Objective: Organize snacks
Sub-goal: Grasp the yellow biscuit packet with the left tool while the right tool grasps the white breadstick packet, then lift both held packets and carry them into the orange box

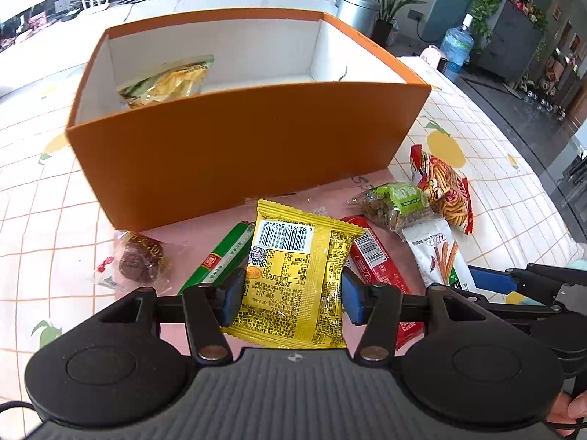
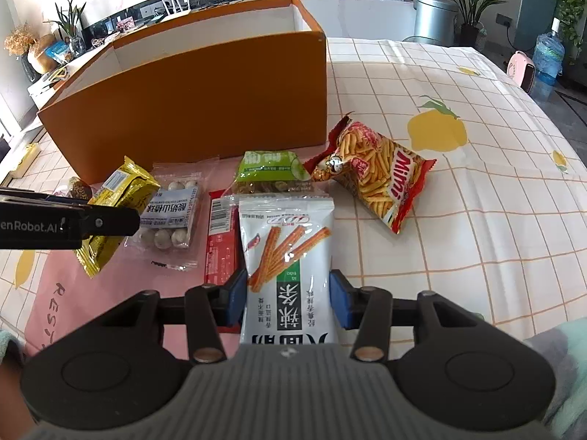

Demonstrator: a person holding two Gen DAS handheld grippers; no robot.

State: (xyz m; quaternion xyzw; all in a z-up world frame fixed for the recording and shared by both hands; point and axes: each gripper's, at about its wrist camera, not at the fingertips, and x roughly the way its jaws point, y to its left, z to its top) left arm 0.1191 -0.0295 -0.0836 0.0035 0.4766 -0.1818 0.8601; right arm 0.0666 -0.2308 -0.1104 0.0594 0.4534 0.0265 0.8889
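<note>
My left gripper (image 1: 293, 293) is shut on a yellow snack packet (image 1: 293, 267), barcode side up, with a blue pad pressing on each side. In the right wrist view that packet (image 2: 117, 201) hangs from the left gripper's black finger (image 2: 73, 223), a little above the table. My right gripper (image 2: 288, 293) is shut on a white stick-snack packet (image 2: 290, 256), which lies partly over a red bar (image 2: 220, 242). The open orange box (image 1: 238, 146) stands just behind the snacks, and inside it a yellow-green packet (image 1: 168, 82) leans on the far wall.
Loose snacks lie in front of the box: a red Mimi packet (image 2: 374, 179), a green packet (image 2: 273, 172), a clear pack of white balls (image 2: 170, 216), a green bar (image 1: 220, 260) and a wrapped brown pastry (image 1: 139, 256). The lemon-print tablecloth (image 2: 477, 220) stretches to the right.
</note>
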